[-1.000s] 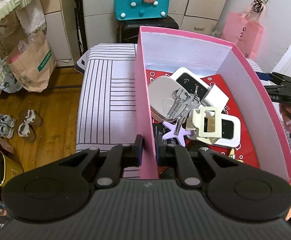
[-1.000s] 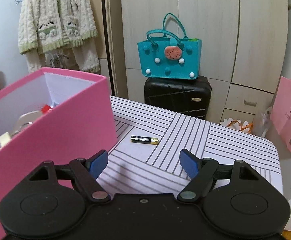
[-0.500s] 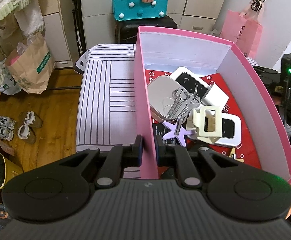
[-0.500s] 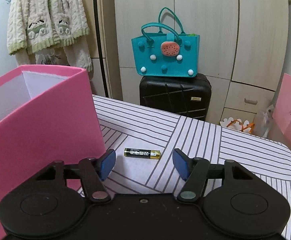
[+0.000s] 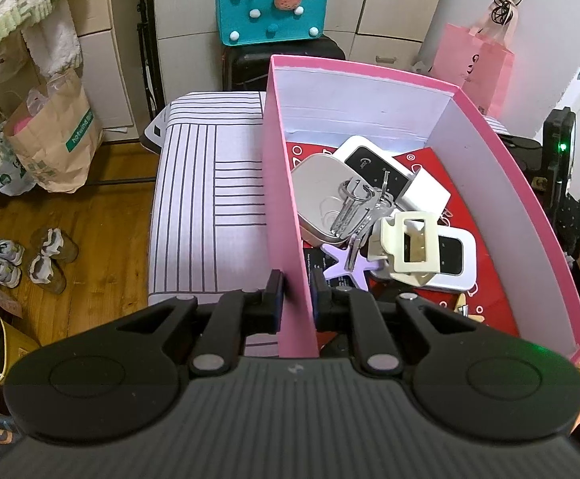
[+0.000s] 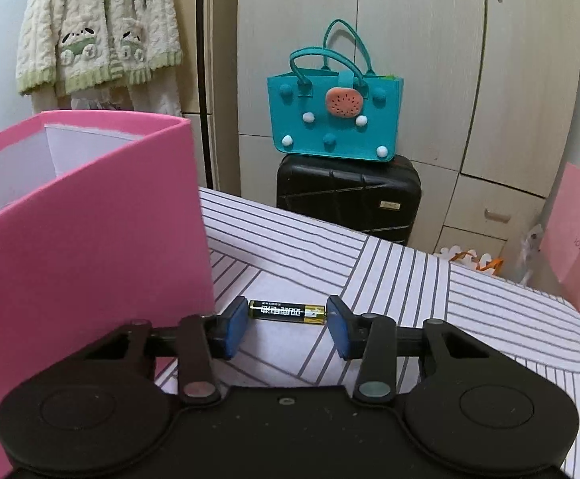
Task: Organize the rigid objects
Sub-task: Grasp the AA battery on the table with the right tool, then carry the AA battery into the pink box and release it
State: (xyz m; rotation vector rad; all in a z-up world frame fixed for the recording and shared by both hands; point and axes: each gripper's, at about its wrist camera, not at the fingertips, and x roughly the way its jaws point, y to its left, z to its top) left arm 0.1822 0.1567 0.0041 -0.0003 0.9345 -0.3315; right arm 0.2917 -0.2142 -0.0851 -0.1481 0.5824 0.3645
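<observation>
The striped bench [image 6: 429, 295] spreads out under both my tools, its cloth nearly bare on my right side. On it stands the big pink box [image 5: 369, 92], and my left tool [image 5: 294, 299] is clamped hard on its near-left wall, one pad outside, one pad inside. I judge that grip is there to keep the light cardboard from sliding while things go in.

Inside the box, the haul is piled up: a white device with a dark screen [image 5: 373, 167] toward the back, a pale oval case [image 5: 318, 195] beside it, a cream hair claw [image 5: 409, 243] lying on another white gadget, a bunch of keys [image 5: 360, 203] draped over the case, and a lilac star charm [image 5: 348, 265] at the near end. All loose, all overlapping, so the box is doing the sorting.

Now the small one. An AA battery [image 6: 287, 312] lies on its side on the bench, just beside the box's outer wall. My right tool [image 6: 287, 327] sits low with its blue pads spread to either end of the battery, close but not pinching, gripping nothing. That lengthwise straddle looks risky to me: a round cell caught by its ends could pop free, so the squeeze wants to be square and gentle.
</observation>
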